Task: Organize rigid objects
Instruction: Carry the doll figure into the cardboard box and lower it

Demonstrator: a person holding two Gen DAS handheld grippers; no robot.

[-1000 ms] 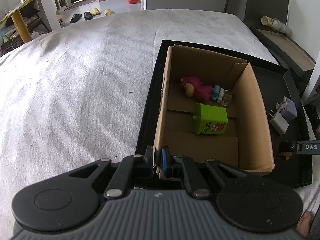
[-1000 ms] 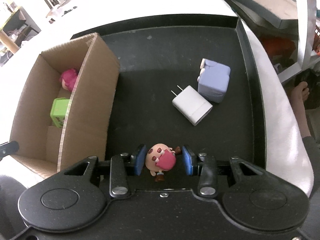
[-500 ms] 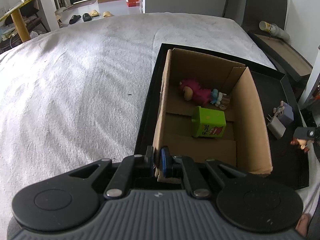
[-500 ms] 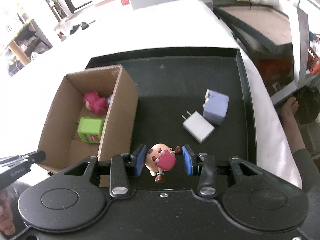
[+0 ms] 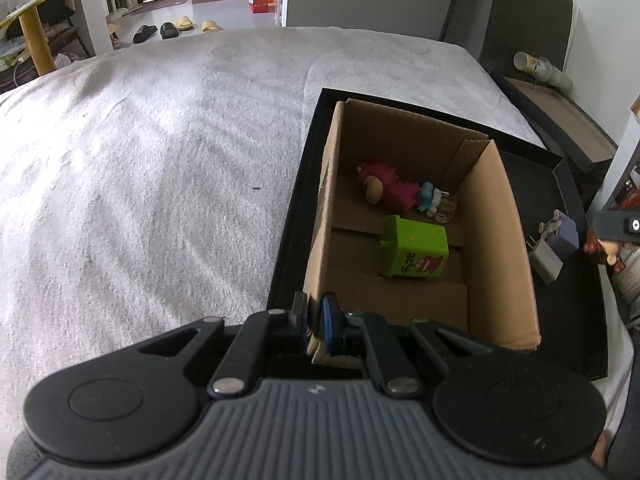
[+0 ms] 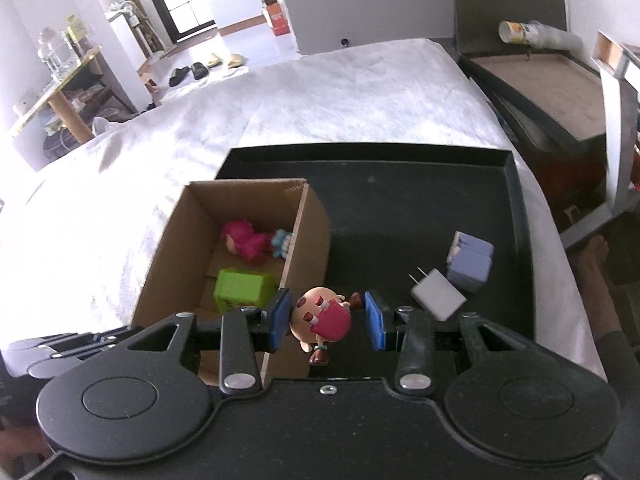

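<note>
The left claw is pinched tight on the near wall of the cardboard box, which sits at the left of a black tray on a white bed. The right claw grips a small red-capped figurine above the tray, beside the box's right wall. Inside the box lie a pink-haired doll and a green block with a red cartoon label; its writing is unreadable. A white plug and a lavender charger lie touching, right on the tray.

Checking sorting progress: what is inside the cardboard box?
Inside the cardboard box: a pink-haired doll and a green block. The near wall hides the near floor.
</note>
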